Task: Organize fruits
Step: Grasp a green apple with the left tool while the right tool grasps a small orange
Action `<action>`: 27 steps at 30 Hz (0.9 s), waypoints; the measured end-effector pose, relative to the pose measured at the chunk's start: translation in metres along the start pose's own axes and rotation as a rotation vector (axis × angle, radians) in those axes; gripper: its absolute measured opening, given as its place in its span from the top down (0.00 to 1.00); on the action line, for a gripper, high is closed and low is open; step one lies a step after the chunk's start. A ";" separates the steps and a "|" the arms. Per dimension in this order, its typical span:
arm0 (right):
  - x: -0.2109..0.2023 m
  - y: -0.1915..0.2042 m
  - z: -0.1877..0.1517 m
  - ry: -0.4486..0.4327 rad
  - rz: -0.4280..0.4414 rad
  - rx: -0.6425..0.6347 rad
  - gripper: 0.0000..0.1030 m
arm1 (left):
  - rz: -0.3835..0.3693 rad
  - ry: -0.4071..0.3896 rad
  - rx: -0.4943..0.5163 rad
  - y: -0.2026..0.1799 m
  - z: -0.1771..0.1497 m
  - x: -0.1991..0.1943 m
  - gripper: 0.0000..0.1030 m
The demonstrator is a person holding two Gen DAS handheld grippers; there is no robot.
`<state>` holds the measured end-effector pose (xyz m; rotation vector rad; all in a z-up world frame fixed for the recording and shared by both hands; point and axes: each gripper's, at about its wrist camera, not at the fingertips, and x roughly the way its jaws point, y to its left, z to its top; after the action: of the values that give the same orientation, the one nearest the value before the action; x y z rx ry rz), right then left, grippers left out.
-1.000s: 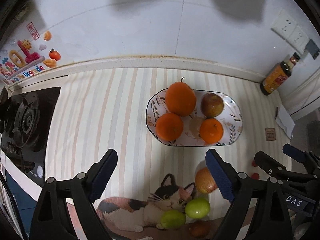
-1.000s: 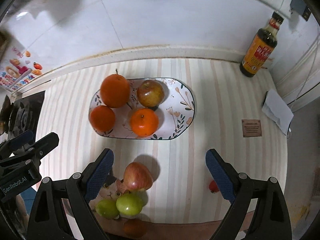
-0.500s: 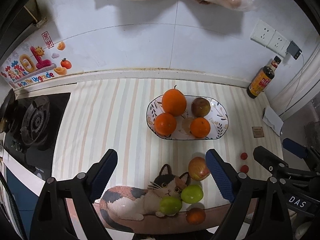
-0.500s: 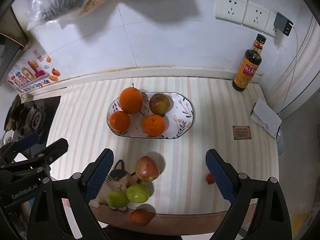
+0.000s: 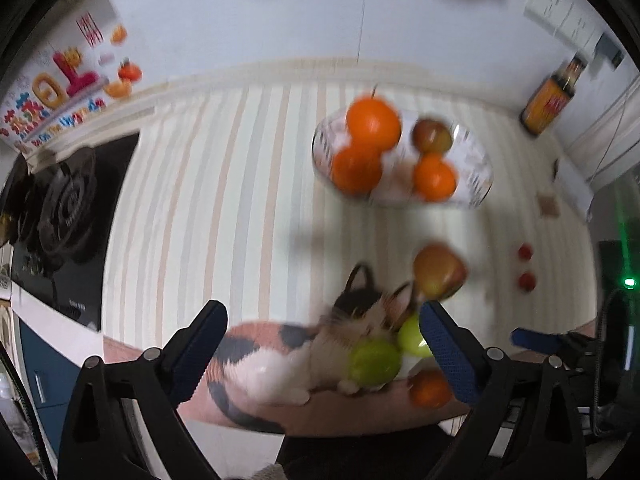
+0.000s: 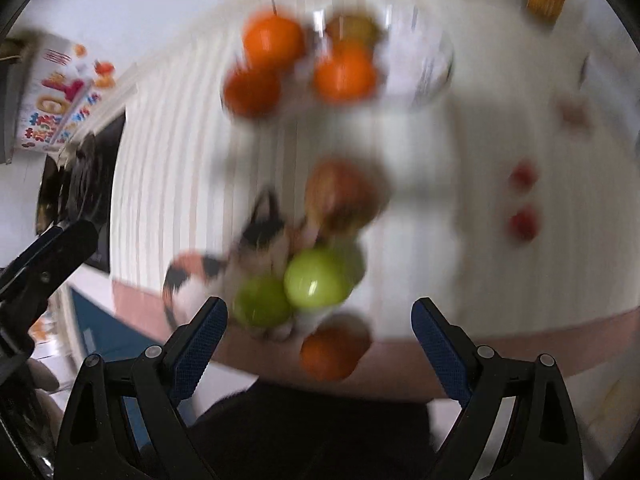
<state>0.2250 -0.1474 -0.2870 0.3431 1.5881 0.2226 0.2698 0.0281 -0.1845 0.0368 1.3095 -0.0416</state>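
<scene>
Both views blurred. Far left, black gas stove [image 5: 60, 208] beside the striped counter [image 5: 224, 208]. Left gripper [image 5: 320, 344] released, jaws opening, nothing between them, hanging over a cat-print mat [image 5: 288, 364] at the counter's front edge. Two smooth, round green fruits [image 6: 316, 278] touch each other on the mat; a red-yellow apple [image 6: 340, 196] sits just behind, a small orange [image 6: 330, 354] in front. Oval patterned plate [image 5: 476, 168] farther back holds three oranges [image 5: 372, 124] and one reddish apple [image 5: 432, 136]. Right gripper [image 6: 320, 340] released, empty, above the green fruits. Two small red fruits [image 6: 522, 222] lie apart, right. Dark sauce bottle [image 5: 550, 104] upright at the wall
</scene>
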 end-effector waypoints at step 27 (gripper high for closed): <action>0.055 -0.044 -0.034 0.061 -0.105 -0.037 0.43 | -0.170 0.368 0.045 -0.047 -0.051 0.135 0.22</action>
<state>0.1865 -0.1667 -0.3517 0.2254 1.6553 0.1830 0.2527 -0.0178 -0.3285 -0.0298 1.6775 -0.2177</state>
